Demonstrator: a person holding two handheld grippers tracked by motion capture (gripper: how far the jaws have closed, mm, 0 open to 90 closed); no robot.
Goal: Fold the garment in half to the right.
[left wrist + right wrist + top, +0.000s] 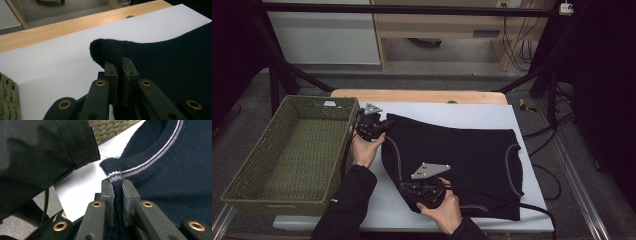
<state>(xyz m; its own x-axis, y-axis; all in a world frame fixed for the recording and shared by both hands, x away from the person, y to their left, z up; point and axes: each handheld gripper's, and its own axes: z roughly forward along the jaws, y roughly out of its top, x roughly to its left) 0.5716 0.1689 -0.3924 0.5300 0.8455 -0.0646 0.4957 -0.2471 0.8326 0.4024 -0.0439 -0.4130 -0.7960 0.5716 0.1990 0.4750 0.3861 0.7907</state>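
Step in hand, as it looks: folding the dark sweater (457,160), both grippers already pinched on its left edge. The sweater lies flat on the white sheet (492,116) covering the wooden table (422,96), w/ its long axis running left-right across the table; the striped collar and shoulder end sits toward the person's left, near the woven basket (292,155).

Left gripper (117,65): jaws nearly together, clamped on a bunched corner of knit, which humps up above the pads. In the high view it sits at the far-left corner of the sweater, next to the basket rim.

Right gripper (117,185): jaws narrow too, biting the striped edge trim at the near-left corner. A dark sleeve (45,152) of the person's other arm crosses just beside it.

Next move, prob.: lift both corners together and carry them rightward over the body to fold it in half. Needs even height on both sides and a steady pinch so the knit doesn't slip or drag the sheet.
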